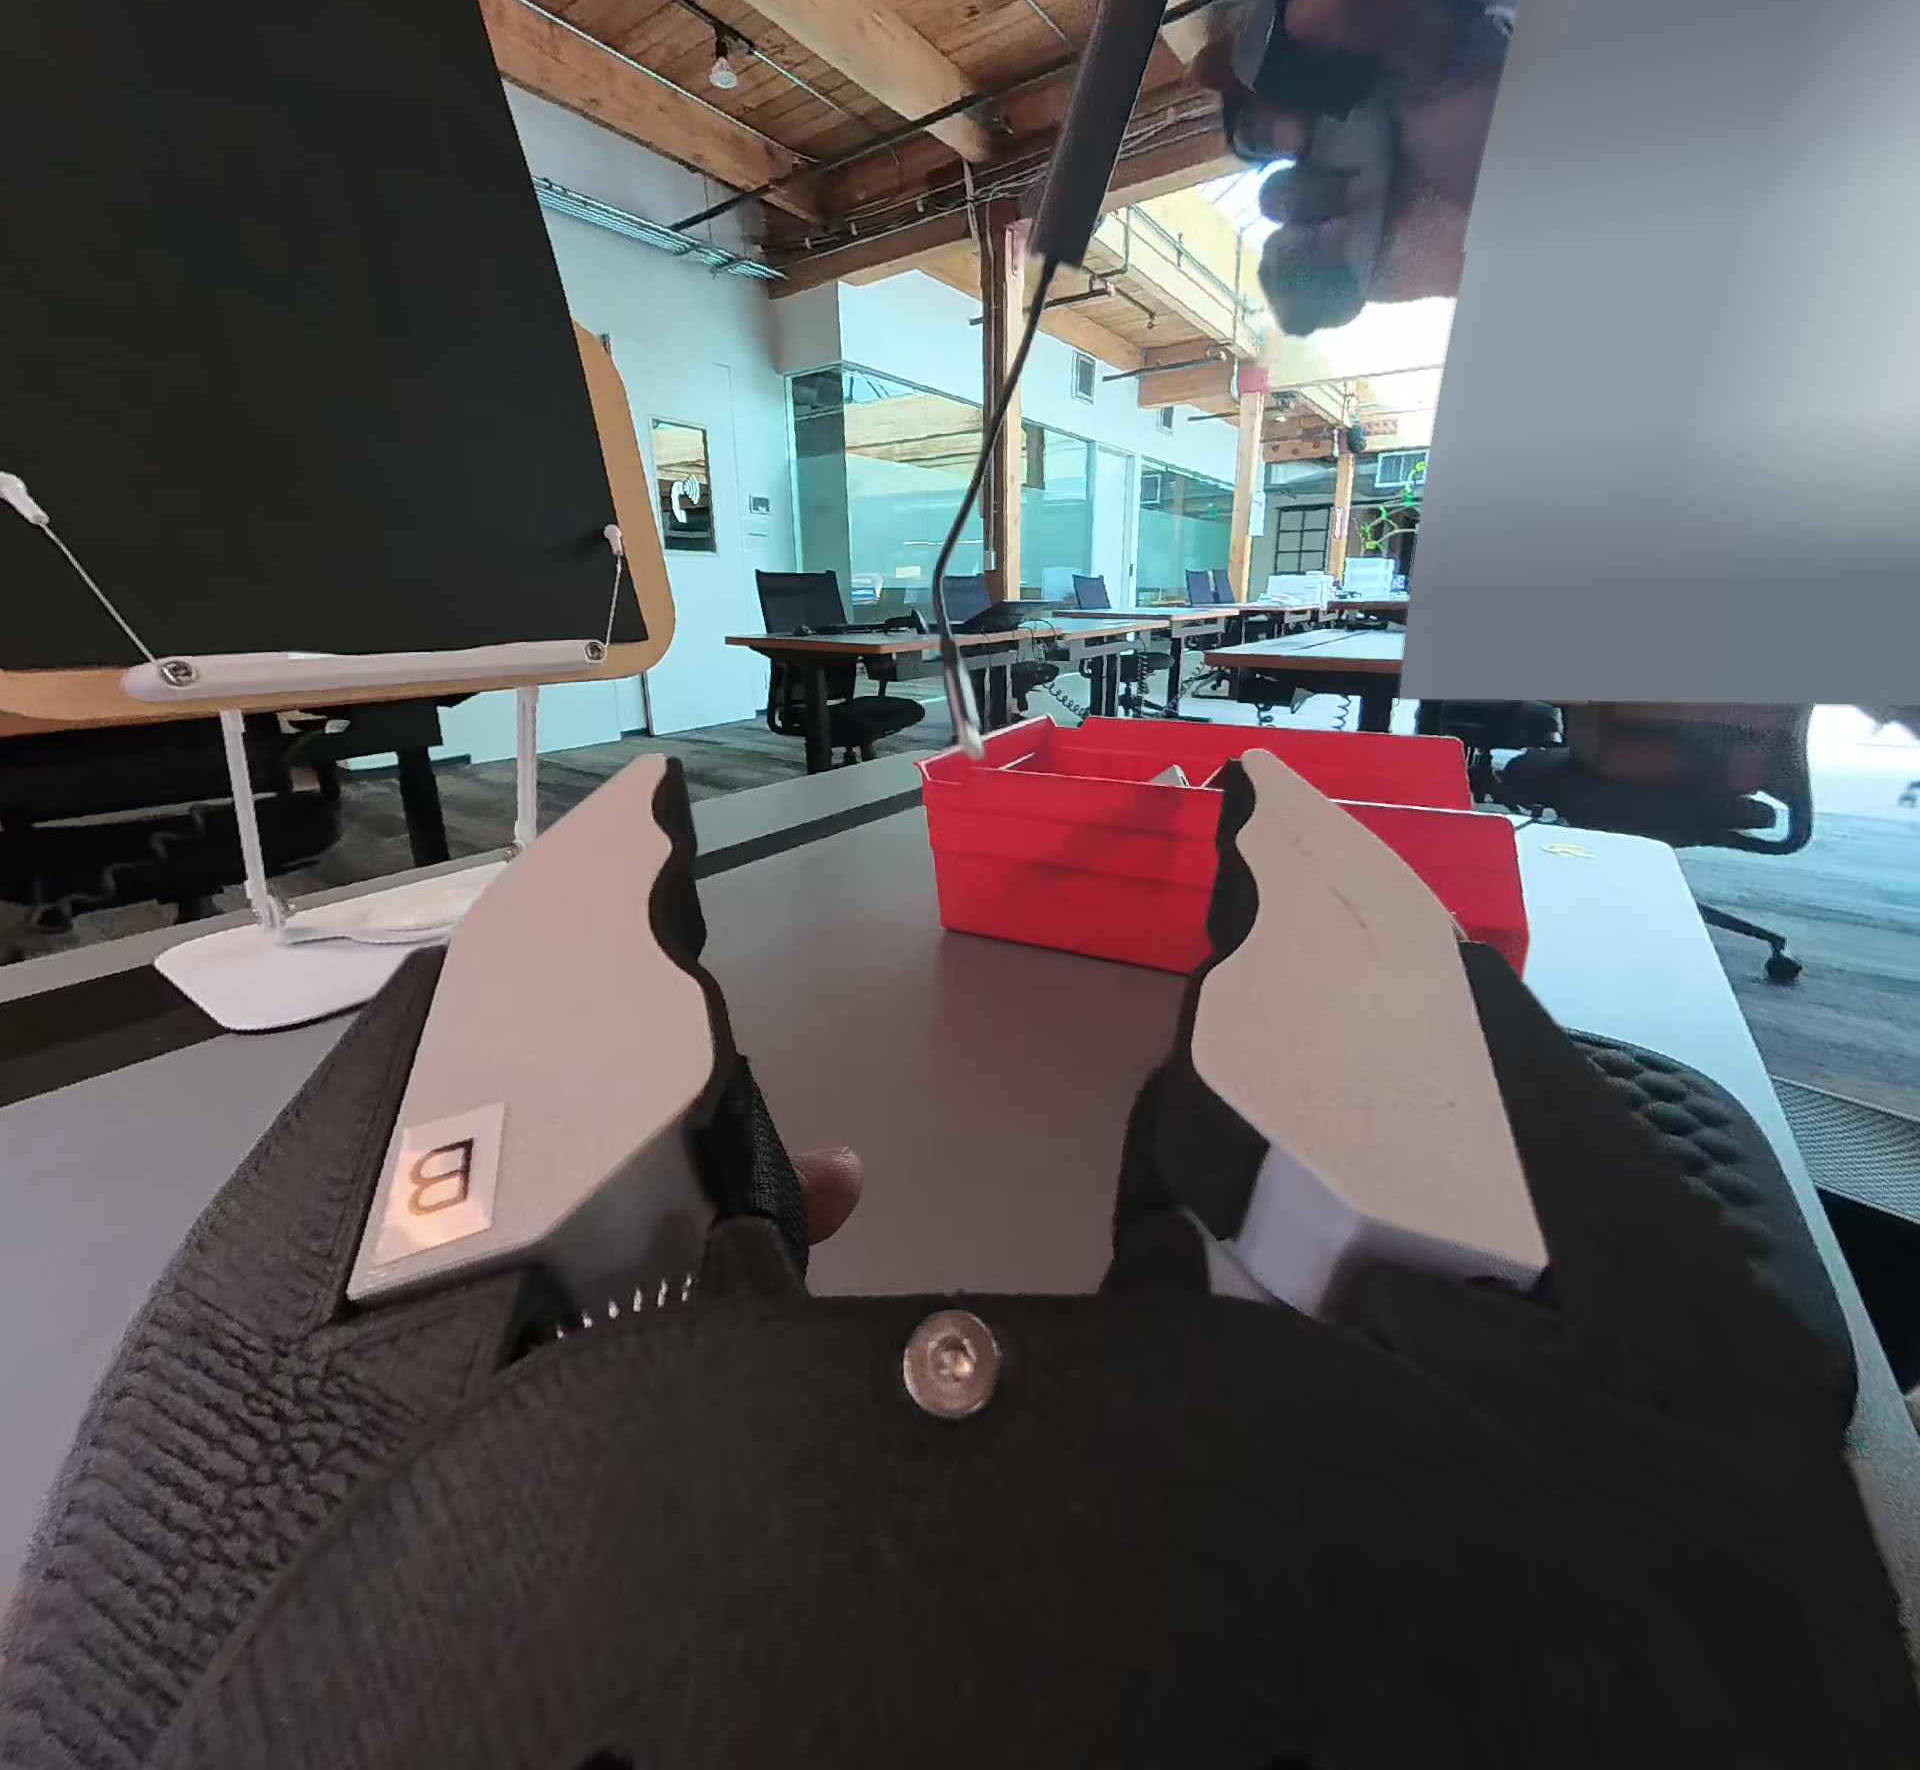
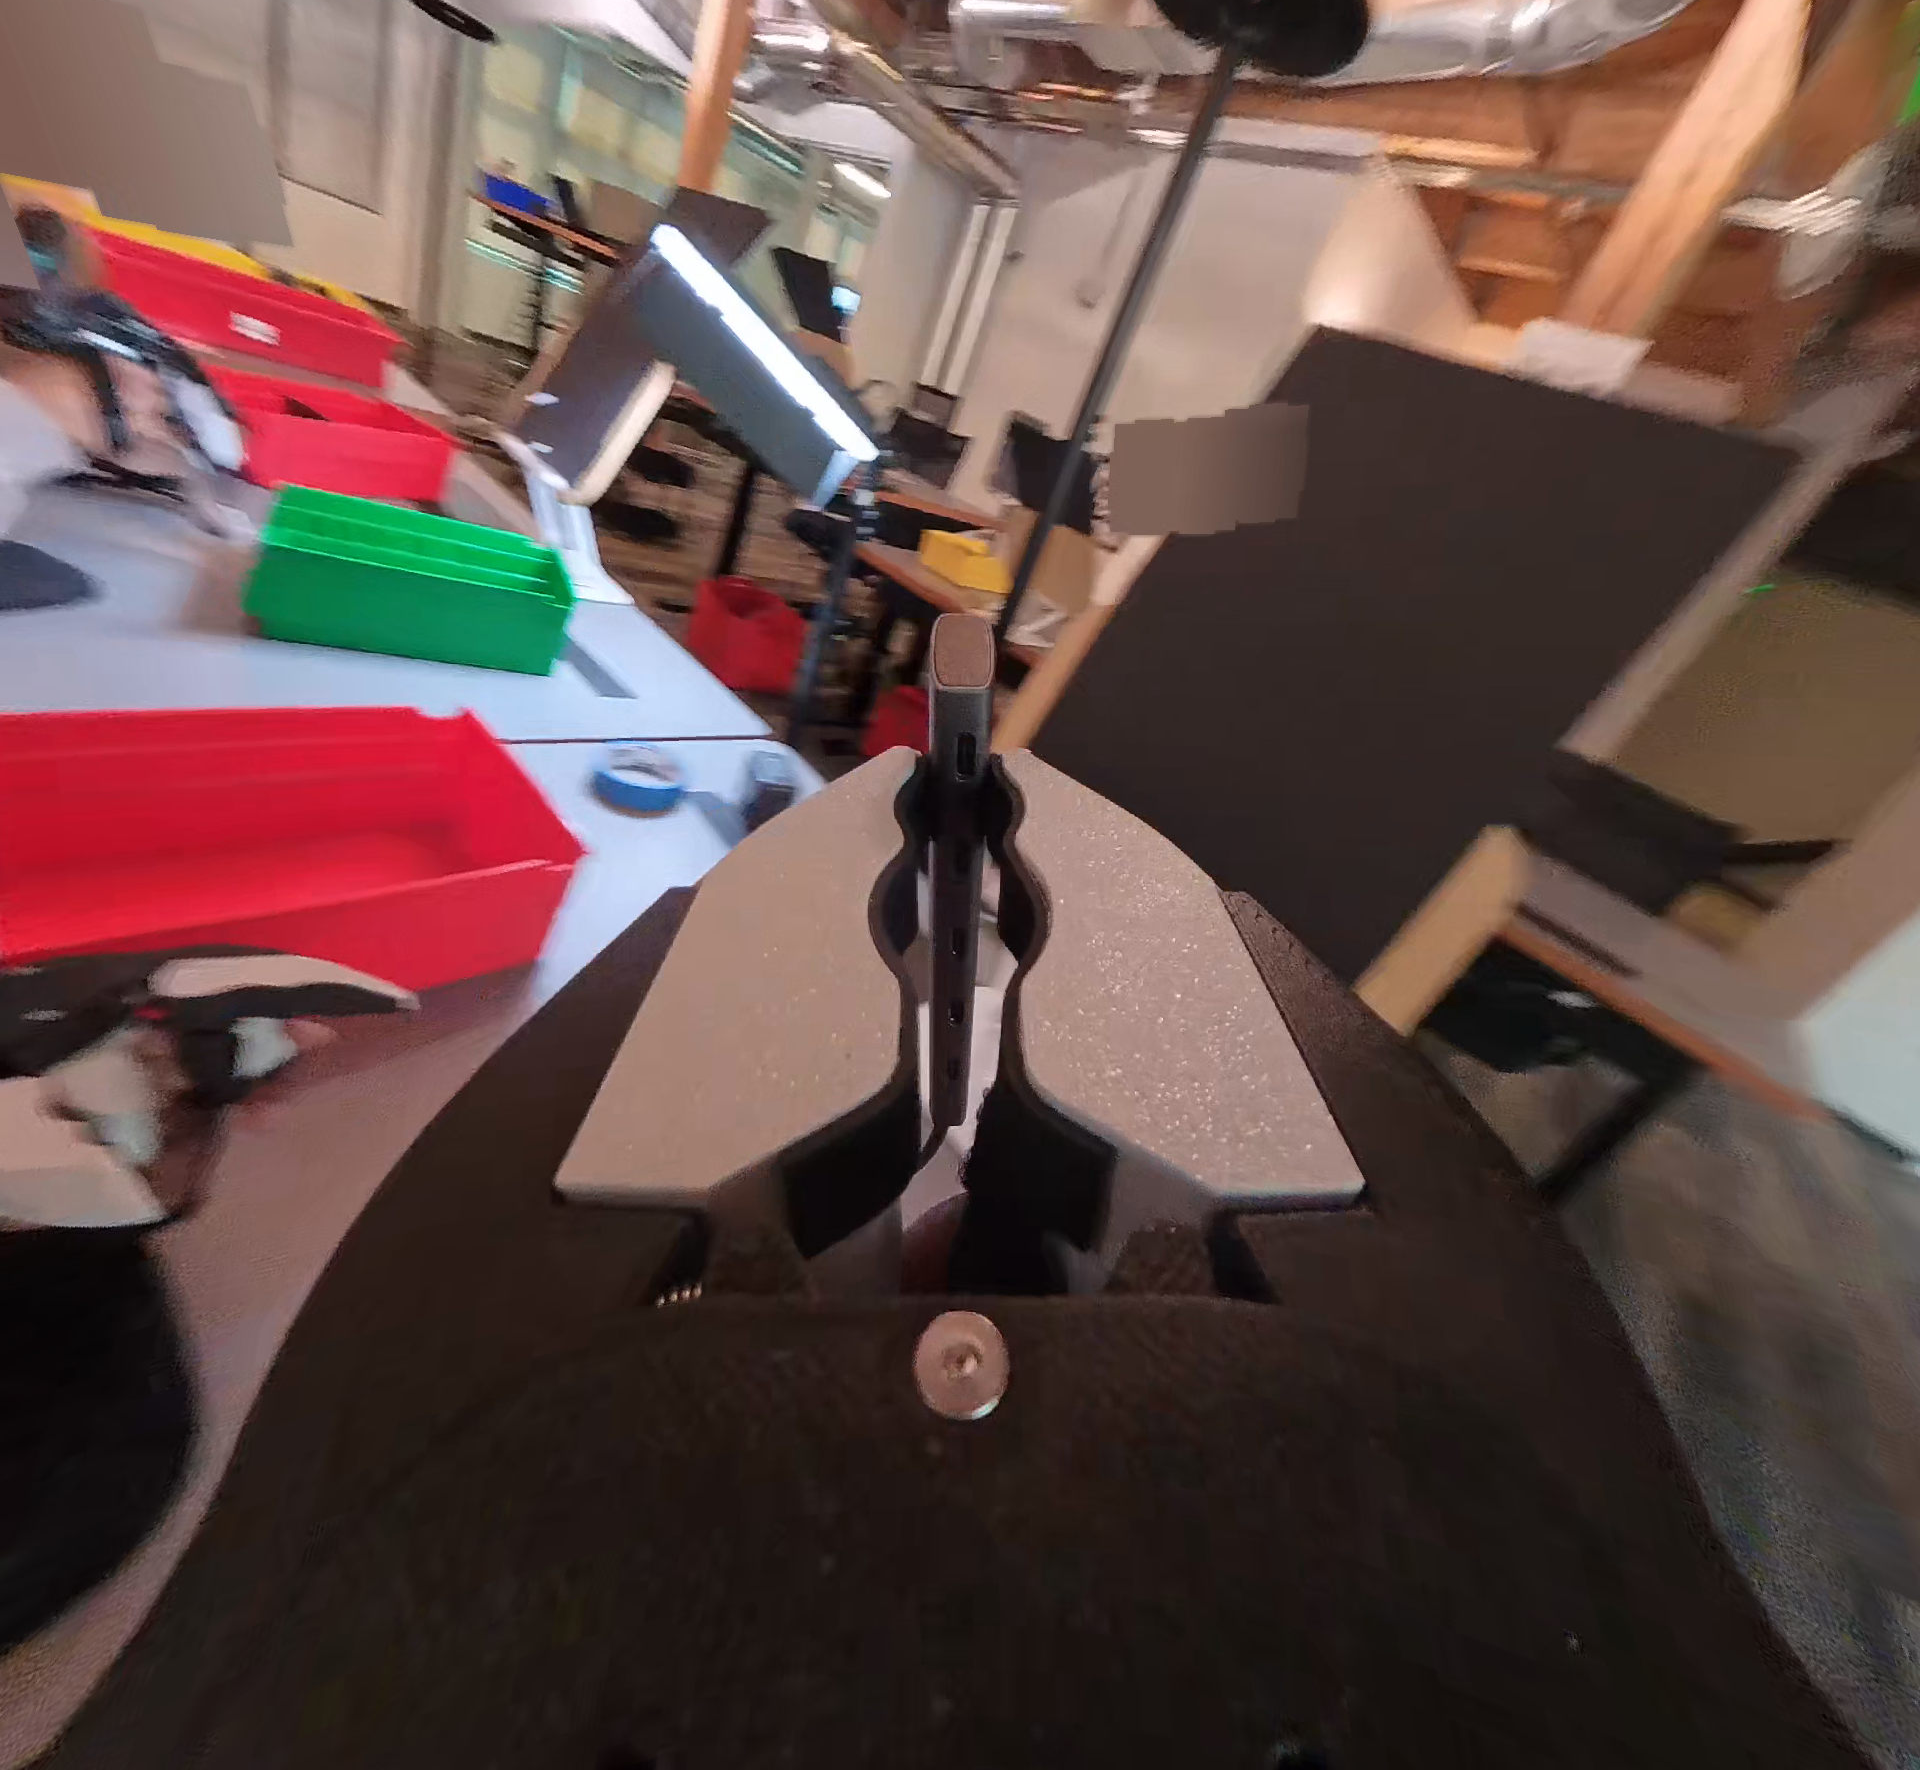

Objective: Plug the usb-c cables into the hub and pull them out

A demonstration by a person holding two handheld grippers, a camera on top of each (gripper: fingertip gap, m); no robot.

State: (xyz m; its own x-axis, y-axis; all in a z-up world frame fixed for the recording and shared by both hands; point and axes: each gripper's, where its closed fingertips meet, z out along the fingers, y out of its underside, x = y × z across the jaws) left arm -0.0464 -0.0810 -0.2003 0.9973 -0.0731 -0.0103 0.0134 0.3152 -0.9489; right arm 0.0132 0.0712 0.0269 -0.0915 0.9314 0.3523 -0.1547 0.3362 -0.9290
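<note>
Right gripper (image 2: 958,764): pressed together on a slim dark-grey metal hub (image 2: 957,733), held edge-on and raised well above the counter (image 1: 935,1045). A row of ports is seen along the hub's narrow edge, all empty as far as can be told.

Left wrist view: the same hub is seen high at the far right, with its thin black attached cable (image 1: 987,432) hanging down; the silver plug end dangles just over the left rim of the red plastic divided bin (image 1: 1070,879). Whether plug and rim touch cannot be told.

Left gripper (image 1: 956,816): spread wide, empty, held low over the dark counter, near side of the red bin.

A small grey object is glimpsed inside a bin compartment; its identity cannot be told. No separate usb-c cables are identified.

Progress, as judged: early. The hub is lifted and presented; no cable is plugged in, none is gripped. Left to do: a cable is to be picked up by the left gripper, inserted, then withdrawn, and repeated for the rest.

Writing: a white sticker with a single printed letter is noted on the left gripper's left finger (image 1: 566,982); content not recorded. No brand is legible on the hub.
</note>
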